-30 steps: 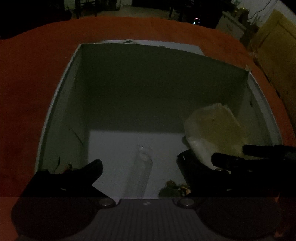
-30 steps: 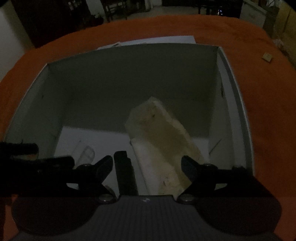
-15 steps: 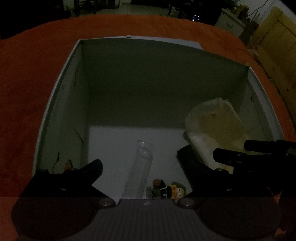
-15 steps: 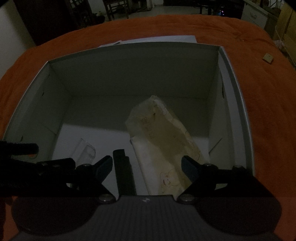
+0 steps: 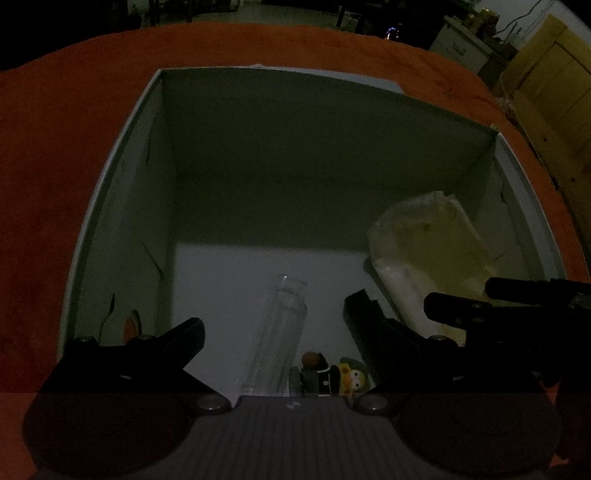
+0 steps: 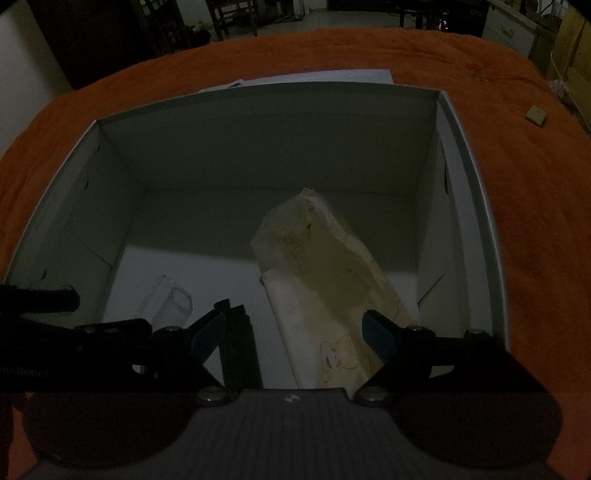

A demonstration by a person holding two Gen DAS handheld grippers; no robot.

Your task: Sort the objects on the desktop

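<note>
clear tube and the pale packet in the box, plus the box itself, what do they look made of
Clear tube: glass or hard clear plastic; the box floor shows through it and its rim glints. Which one, the dim light leaves open.

Pale packet: soft plastic film, glossy and wrinkled, with a printed cartoon bear.

Box: probably matte pale cardboard, given thin flat walls with folded corner creases.

The room is dim. An orange cloth (image 6: 498, 110) covers the tabletop, with a chair (image 6: 229, 18) and a wooden cupboard (image 5: 554, 92) behind it
</note>
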